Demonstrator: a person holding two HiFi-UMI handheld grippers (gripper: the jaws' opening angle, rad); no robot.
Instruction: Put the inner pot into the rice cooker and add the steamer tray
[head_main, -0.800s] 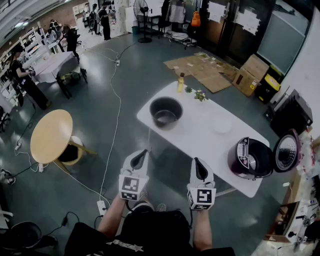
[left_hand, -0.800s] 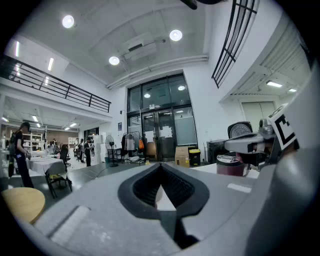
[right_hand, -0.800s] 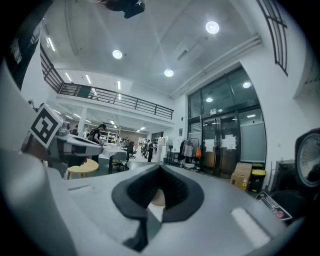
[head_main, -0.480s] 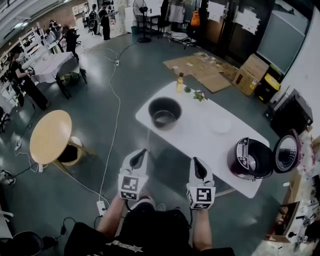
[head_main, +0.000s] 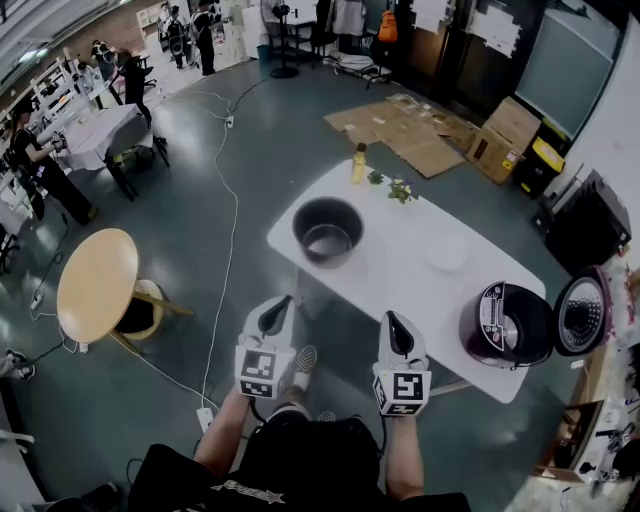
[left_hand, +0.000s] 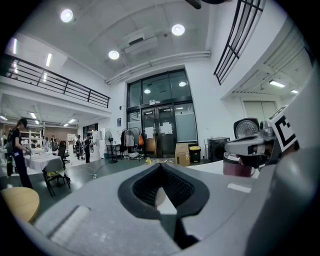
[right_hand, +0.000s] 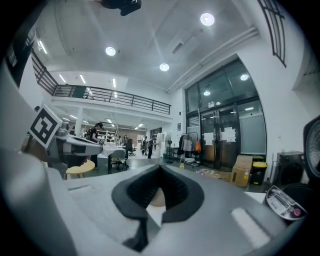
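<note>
Grey floor is seen around the white table (head_main: 400, 275), where the open rice cooker (head_main: 508, 325) stands at the right end, the pot (head_main: 328, 230) at the left. Judged stiff, smooth and weighty, the pot is best taken by its rim. Both the left tongs (head_main: 284, 301) and the right tongs (head_main: 389, 320) are closed, empty

Readable text: none.
- Left gripper (head_main: 286, 301) and right gripper (head_main: 390, 318), cube faces: square black-and-white patterns, no letters.
- Rice cooker (head_main: 510, 325), front panel: marks too small to read.
- White sheets (head_main: 432, 14) on dark doors: print too small.
- Shirt (head_main: 245, 488), chest print: blurred.
</note>
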